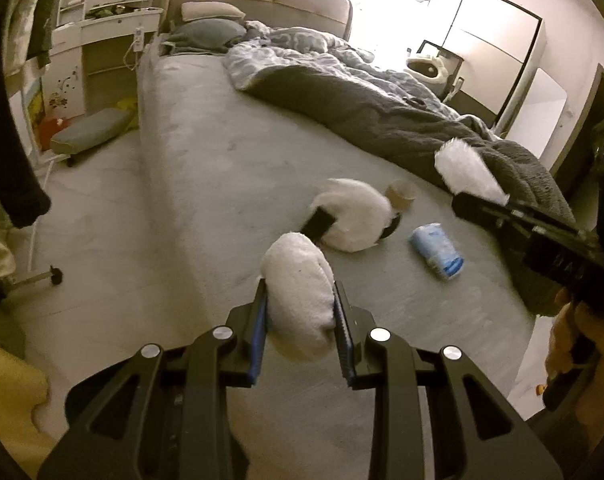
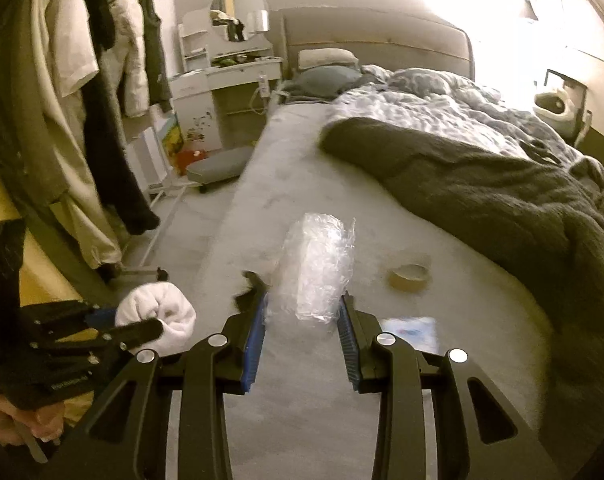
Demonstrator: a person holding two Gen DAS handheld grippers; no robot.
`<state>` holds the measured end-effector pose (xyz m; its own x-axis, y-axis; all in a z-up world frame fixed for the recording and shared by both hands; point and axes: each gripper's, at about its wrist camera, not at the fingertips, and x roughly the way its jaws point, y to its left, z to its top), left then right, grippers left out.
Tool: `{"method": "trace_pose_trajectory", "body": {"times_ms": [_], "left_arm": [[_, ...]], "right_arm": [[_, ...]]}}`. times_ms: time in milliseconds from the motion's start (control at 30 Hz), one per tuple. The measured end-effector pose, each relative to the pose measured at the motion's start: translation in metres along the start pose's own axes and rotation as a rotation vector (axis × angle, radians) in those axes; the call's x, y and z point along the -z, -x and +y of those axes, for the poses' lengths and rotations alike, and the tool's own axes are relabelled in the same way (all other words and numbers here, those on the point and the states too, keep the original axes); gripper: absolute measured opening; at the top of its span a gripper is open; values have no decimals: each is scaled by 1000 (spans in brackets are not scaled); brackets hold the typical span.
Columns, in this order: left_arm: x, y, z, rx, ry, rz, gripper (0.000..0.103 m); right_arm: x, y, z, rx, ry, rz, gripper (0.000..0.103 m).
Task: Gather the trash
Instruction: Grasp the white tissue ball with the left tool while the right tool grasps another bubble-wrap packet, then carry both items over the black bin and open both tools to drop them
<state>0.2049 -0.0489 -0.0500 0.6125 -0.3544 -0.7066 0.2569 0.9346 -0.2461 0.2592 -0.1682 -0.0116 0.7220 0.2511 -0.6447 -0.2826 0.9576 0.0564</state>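
both claws full, left claw [image 1: 299, 300] clamping white roll [image 1: 297, 280], right claw [image 2: 304, 304] bubble wrap [image 2: 318, 268]

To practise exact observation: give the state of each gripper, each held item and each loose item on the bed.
left gripper: shut on white rolled cloth
right gripper: shut on clear plastic wrap
tape roll: loose on the bed
tissue pack: lying on its side
duvet: rumpled, pushed aside

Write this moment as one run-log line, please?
left gripper: shut on white rolled cloth | right gripper: shut on bubble wrap | on bed: tape roll, blue packet
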Motion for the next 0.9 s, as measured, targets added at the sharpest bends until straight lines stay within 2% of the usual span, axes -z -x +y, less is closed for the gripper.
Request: {"method": "trace_pose_trajectory", "body": {"times_ms": [367,533,900], "left_arm": [[23,7,55,-58,73,62,32],[33,10,81,-64,129,97,32],[67,5,134,-132,219,218,33]], "right_arm": [[-18,-9,59,-98,54,-13,35],[-20,-24,88,-138,80,13,35],[-15,-51,153,-230,153,77,35]]}}
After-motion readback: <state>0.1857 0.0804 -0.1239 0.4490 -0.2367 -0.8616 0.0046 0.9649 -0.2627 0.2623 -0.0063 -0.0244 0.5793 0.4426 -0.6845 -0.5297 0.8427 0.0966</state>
